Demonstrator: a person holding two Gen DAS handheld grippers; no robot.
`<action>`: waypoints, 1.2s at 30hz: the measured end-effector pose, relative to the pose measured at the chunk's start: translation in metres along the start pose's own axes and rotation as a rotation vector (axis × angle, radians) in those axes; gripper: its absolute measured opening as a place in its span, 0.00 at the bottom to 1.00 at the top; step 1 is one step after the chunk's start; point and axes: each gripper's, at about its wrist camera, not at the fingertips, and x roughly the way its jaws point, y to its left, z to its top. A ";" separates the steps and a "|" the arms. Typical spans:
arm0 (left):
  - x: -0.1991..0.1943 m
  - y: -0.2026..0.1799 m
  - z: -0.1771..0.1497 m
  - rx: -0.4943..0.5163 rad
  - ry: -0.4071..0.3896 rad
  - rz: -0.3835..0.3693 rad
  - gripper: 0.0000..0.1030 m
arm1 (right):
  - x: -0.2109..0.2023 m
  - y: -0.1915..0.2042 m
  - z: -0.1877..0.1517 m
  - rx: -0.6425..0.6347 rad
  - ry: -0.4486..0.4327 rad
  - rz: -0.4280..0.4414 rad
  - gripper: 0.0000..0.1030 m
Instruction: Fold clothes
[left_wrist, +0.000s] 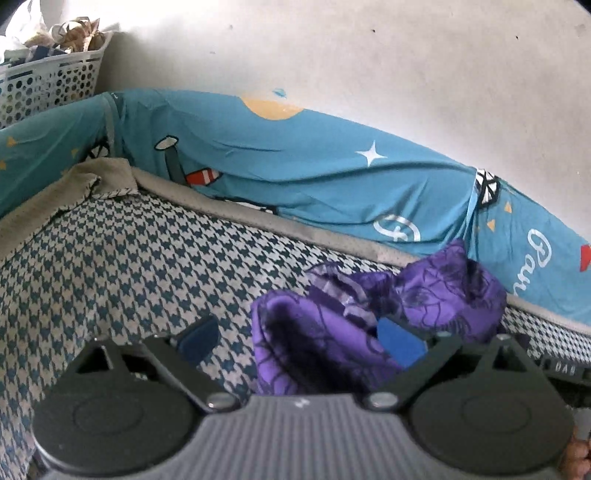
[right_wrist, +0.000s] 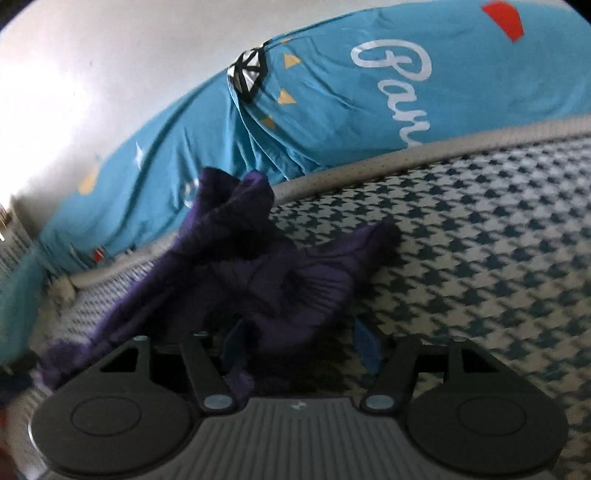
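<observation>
A crumpled purple patterned garment (left_wrist: 373, 306) lies on the houndstooth bed cover (left_wrist: 110, 266), close to the blue padded side. In the left wrist view my left gripper (left_wrist: 299, 345) is open, its blue pads wide apart, with the garment's near edge between them and draped over the right pad (left_wrist: 400, 345). In the right wrist view the same garment (right_wrist: 258, 269) is bunched in front of my right gripper (right_wrist: 301, 350), which is open around its near fold. The left pad is partly hidden by cloth.
A blue cartoon-print padded bumper (left_wrist: 314, 166) runs along the far edge against a white wall (left_wrist: 369, 55). A white perforated laundry basket (left_wrist: 48, 81) full of clothes stands at the far left. Houndstooth cover (right_wrist: 480, 240) stretches to the right.
</observation>
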 end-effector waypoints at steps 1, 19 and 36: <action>0.001 -0.001 -0.001 0.004 0.003 -0.001 0.94 | 0.002 0.000 -0.001 0.006 -0.002 0.013 0.62; -0.013 -0.003 0.006 0.011 -0.032 0.001 1.00 | -0.047 0.048 -0.004 -0.144 -0.091 0.259 0.11; -0.027 -0.005 0.010 0.033 -0.007 -0.122 1.00 | -0.080 0.135 -0.082 -0.545 0.114 0.632 0.11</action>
